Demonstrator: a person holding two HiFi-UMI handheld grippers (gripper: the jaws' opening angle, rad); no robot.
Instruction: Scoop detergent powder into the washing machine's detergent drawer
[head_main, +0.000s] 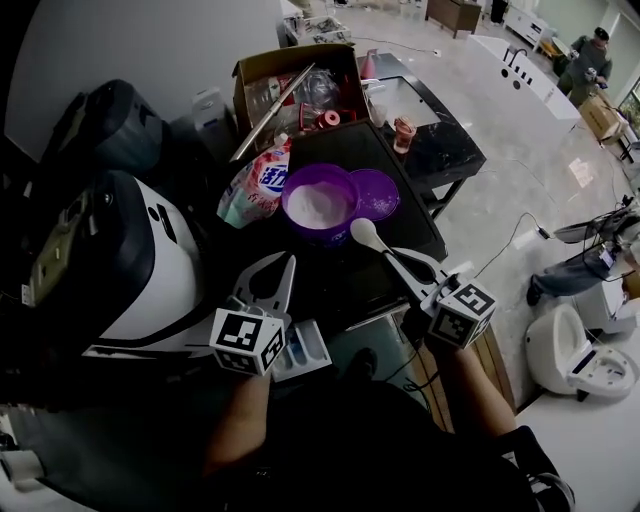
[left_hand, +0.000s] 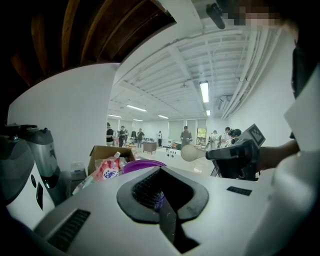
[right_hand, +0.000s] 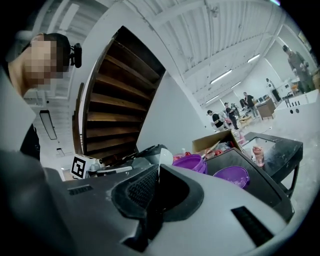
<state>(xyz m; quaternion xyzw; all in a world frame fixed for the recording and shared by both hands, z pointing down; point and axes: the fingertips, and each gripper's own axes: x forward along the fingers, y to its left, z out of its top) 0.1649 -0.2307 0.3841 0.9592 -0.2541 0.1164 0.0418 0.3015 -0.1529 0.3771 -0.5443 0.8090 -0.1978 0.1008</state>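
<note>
Right gripper (head_main: 397, 259) pinches spoon (head_main: 370, 239) beside powder tub (head_main: 289, 199) — left gripper (head_main: 290, 264) closed; empty

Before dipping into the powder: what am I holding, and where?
Right gripper grips the white spoon by its handle end; left gripper holds nothing.

The tub (head_main: 291, 203) is purple and the powder (head_main: 320, 207) in it white; the lid (head_main: 378, 192) at its three o'clock is the same purple. The spoon (head_main: 365, 232) is white. At the tub's nine o'clock the bag (head_main: 258, 185) shows pink, red and pale green. The table (head_main: 425, 150) is glossy black, and the box (head_main: 290, 68) at twelve o'clock is cardboard brown. The left gripper (head_main: 289, 262) and right gripper (head_main: 398, 260) are pale grey, and their cubes carry black-and-white squares.
</note>
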